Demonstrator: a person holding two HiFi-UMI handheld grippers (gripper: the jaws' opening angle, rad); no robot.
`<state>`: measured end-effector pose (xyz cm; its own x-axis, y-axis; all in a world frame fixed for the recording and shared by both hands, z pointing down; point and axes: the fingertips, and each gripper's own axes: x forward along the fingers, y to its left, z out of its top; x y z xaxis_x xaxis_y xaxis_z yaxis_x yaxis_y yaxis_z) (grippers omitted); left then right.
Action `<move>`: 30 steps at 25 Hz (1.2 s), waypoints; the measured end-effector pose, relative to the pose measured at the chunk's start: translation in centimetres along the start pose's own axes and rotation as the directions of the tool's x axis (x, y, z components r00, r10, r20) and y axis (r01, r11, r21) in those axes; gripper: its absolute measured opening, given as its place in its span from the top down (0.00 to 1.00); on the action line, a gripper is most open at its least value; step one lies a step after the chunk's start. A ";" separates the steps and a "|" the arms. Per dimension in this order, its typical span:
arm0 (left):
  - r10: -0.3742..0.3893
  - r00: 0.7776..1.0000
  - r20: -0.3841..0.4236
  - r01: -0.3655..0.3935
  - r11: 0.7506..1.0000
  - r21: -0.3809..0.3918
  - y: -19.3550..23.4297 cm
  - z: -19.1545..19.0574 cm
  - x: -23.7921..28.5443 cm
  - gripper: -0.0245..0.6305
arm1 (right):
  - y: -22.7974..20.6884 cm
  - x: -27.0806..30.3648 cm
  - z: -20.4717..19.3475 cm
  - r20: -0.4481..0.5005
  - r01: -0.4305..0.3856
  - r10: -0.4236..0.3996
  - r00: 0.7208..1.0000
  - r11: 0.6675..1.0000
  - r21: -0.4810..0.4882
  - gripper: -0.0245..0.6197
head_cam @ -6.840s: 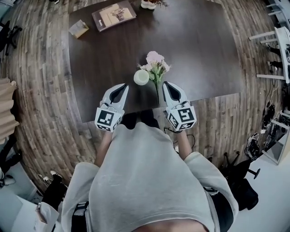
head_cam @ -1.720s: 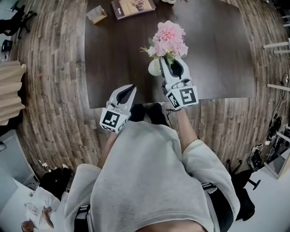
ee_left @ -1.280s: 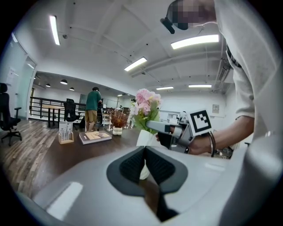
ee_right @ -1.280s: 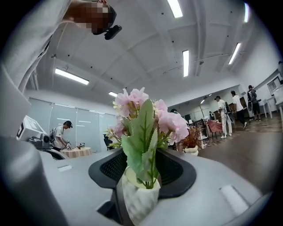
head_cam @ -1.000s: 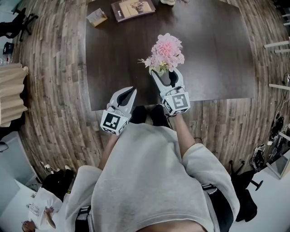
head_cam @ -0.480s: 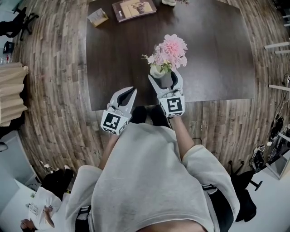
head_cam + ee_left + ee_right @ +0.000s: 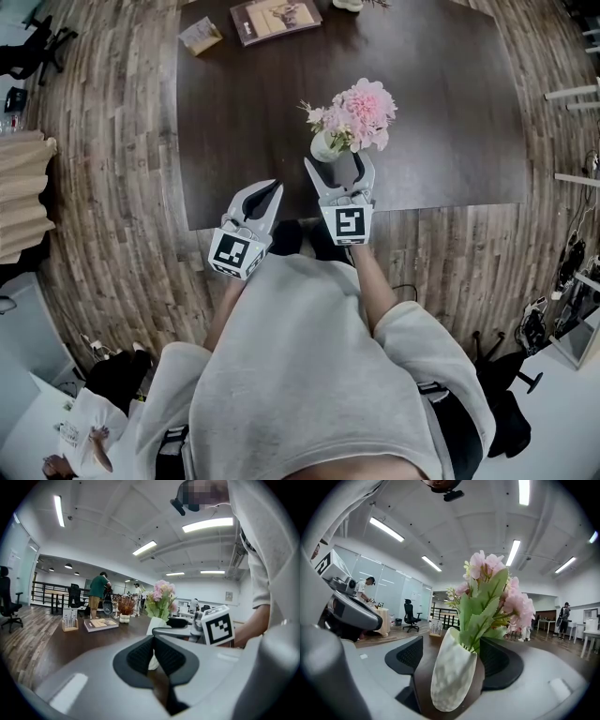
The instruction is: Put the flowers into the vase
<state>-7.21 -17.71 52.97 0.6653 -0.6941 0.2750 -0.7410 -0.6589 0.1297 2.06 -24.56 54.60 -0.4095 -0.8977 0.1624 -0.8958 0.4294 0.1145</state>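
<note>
Now the bunch of pink artificial flowers with green leaves (image 7: 361, 111) stands in the small white textured ceramic vase (image 7: 325, 147), which rests on the dark brown wooden table (image 7: 253, 122) near its front edge. The grey right gripper (image 7: 339, 162) reaches in from the person's side, its 2 jaws opening with the vase between them, pads clear of it. The grey left gripper (image 7: 272, 187) hovers at the table's edge, jaws closed together on nothing.
</note>
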 end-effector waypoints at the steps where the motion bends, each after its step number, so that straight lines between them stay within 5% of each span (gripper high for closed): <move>1: -0.001 1.000 0.001 0.001 1.000 -0.001 0.0 0.0 0.0 0.95 | 0.0 0.0 0.0 -0.001 0.010 -0.010 1.000 1.000 -0.006 0.38; 20: -0.011 1.000 0.010 0.011 1.000 -0.008 0.7 0.0 -0.1 0.95 | -0.8 0.3 -1.7 -0.043 0.095 -0.092 0.995 0.993 0.074 0.18; 25: -0.014 1.000 0.015 0.015 1.000 -0.007 0.9 0.2 -0.1 0.95 | -0.7 0.2 -3.0 -0.100 0.087 -0.077 0.992 0.991 0.101 0.19; 30: -0.015 1.000 0.018 0.015 1.000 -0.002 0.5 0.2 -0.1 0.95 | -0.3 -0.8 -4.4 -0.152 0.073 -0.054 0.987 0.990 0.123 0.29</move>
<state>-7.64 -18.01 52.76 0.6776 -0.6894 0.2563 -0.7313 -0.6684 0.1355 3.41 -23.53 58.74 -0.3297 -0.8943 0.3026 -0.9378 0.3472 0.0045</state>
